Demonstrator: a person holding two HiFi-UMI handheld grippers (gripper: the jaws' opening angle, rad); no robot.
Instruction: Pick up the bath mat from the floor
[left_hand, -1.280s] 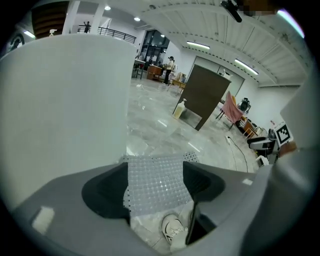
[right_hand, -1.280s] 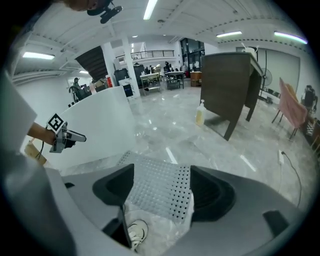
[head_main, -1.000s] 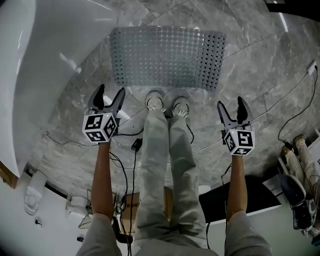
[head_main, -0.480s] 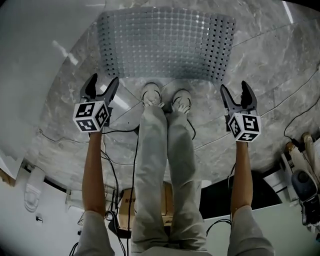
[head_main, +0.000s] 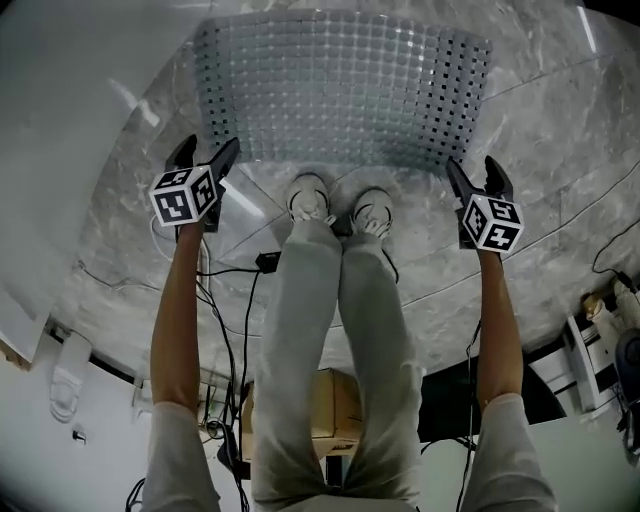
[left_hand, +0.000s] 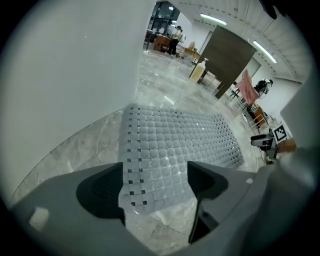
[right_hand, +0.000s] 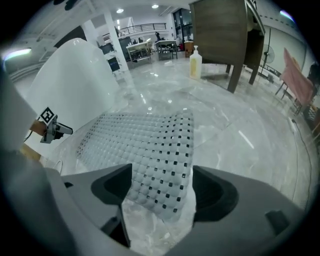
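Note:
The bath mat (head_main: 340, 90) is a translucent grey studded sheet with small square holes, lying flat on the marble floor. My left gripper (head_main: 207, 152) hovers over its near left corner and my right gripper (head_main: 476, 170) over its near right corner. Both point steeply down. In the left gripper view the mat's corner (left_hand: 150, 190) shows between the open jaws of the left gripper (left_hand: 155, 185). In the right gripper view the right gripper (right_hand: 162, 192) frames the other corner (right_hand: 160, 200) the same way. Both pairs of jaws have just been opening, and no pad touches the mat.
A white bathtub (head_main: 60, 150) curves along the left of the mat. The person's shoes (head_main: 310, 195) stand at the mat's near edge. Cables (head_main: 240, 290) and a cardboard box (head_main: 335, 395) lie behind. A soap bottle (right_hand: 195, 62) and a dark cabinet (right_hand: 225, 35) stand beyond the mat.
Both grippers have dropped toward the floor and now sit at the mat's near corners. The mat looks larger and closer in the head view.

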